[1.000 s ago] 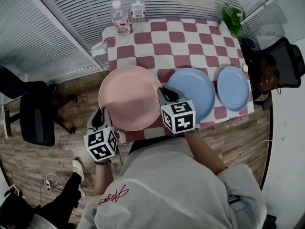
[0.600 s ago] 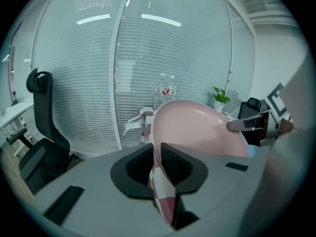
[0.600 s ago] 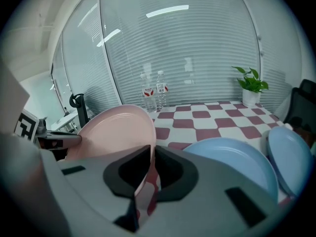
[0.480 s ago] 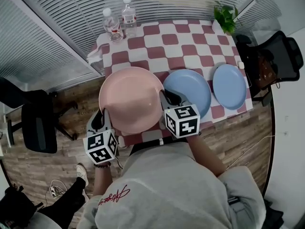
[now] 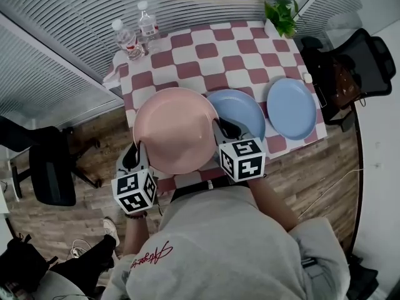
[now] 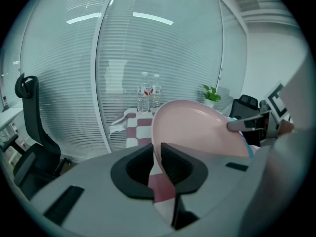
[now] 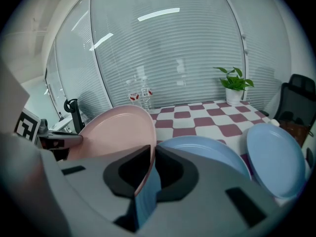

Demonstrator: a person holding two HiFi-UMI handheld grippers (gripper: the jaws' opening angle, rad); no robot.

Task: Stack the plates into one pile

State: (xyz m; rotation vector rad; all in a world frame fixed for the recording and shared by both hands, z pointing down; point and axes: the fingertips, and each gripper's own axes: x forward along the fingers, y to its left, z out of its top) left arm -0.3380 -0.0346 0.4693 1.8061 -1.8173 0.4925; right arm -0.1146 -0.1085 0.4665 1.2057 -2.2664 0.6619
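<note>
The left gripper (image 5: pixel 135 155) and the right gripper (image 5: pixel 223 130) are each clamped on the rim of the pink plate (image 5: pixel 177 130), one at its left edge and one at its right, and carry it between them over the near side of the checkered table (image 5: pixel 187 58). In the head view the pink plate's right rim overlaps the left edge of the nearer blue plate (image 5: pixel 247 108). That plate lies flat on the cloth, just beside the second blue plate (image 5: pixel 292 108).

Wood floor (image 5: pixel 322 167), slatted blinds (image 5: pixel 50 55), black chair (image 5: pixel 49 167)
</note>
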